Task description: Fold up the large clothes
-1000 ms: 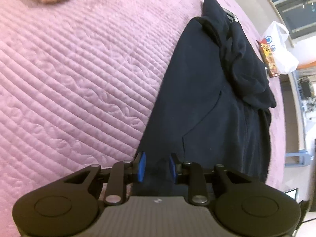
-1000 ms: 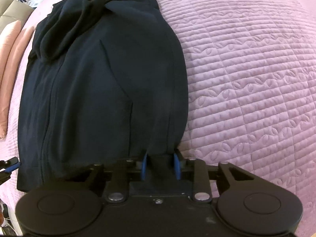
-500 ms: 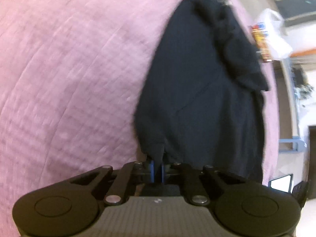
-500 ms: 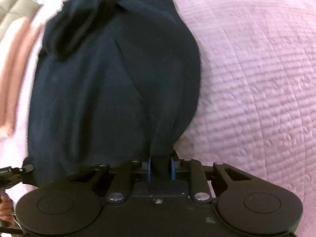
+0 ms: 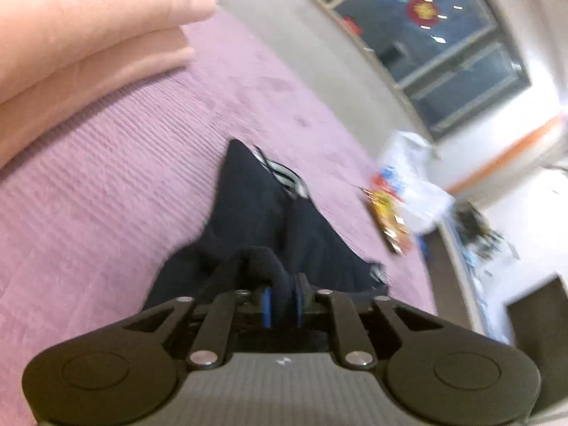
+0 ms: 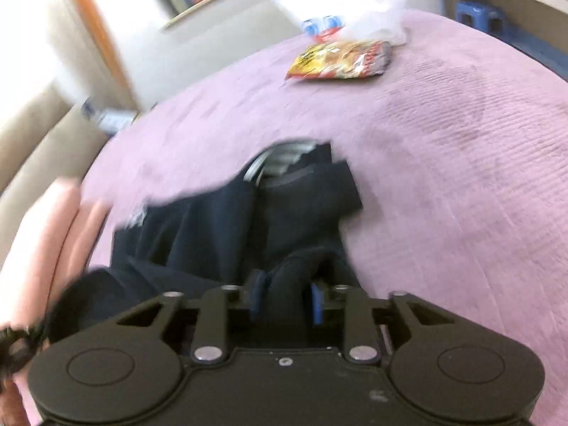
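On purple quilted bedspread [image 5: 106,184], mid-bed: dark navy soft fabric garment [image 5: 255,213], large, partly doubled over, striped lining showing at far end.
Left gripper [image 5: 282,301]: blue fingers [image 5: 267,303] nearly closed, pinching bunched near hem.
Right gripper [image 6: 285,301]: fingers [image 6: 316,303] narrowly apart, thick wad of cloth between.
Handling, judged: limp, moderately heavy, drapes and sags, not fragile; grip hem corners, keep edge taut.
Far right: crinkly snack packet [image 6: 340,60], white plastic bag [image 6: 344,3]. Far left: pink pillows [image 5: 81,32].
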The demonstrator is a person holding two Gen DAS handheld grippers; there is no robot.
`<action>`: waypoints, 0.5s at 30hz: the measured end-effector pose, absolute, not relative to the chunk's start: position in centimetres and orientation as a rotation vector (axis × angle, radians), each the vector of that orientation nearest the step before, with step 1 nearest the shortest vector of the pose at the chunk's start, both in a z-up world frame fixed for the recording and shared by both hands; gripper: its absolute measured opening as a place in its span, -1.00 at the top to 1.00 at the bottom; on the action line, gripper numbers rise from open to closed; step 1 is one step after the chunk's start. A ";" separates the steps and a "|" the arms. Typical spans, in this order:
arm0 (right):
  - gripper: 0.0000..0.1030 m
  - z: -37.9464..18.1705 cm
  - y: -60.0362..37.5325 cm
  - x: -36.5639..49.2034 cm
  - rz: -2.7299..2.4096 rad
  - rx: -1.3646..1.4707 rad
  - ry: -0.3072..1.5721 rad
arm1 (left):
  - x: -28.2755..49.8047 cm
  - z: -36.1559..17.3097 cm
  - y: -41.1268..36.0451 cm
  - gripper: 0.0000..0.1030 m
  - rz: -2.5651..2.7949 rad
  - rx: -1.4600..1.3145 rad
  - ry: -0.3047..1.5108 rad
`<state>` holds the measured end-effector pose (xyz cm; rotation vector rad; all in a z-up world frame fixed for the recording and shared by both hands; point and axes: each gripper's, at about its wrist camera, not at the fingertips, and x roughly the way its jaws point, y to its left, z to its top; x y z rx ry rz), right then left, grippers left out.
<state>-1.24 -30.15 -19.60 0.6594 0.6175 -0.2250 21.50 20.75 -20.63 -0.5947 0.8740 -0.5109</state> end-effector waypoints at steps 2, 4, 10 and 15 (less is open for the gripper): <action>-0.30 -19.8 -30.7 -0.9 -0.208 0.659 0.599 | 23.2 -20.5 19.4 0.48 -0.515 -0.550 0.856; -0.40 -19.9 -30.9 -0.6 -0.222 0.611 0.606 | 23.6 -20.6 19.0 0.38 -0.521 -0.479 0.848; -0.40 -22.2 -31.4 1.7 -0.220 0.536 0.690 | 26.1 -22.6 17.7 0.37 -0.533 -0.277 0.910; -0.42 -23.3 -31.2 5.1 -0.184 0.449 0.708 | 29.5 -25.3 16.5 0.30 -0.480 -0.154 0.921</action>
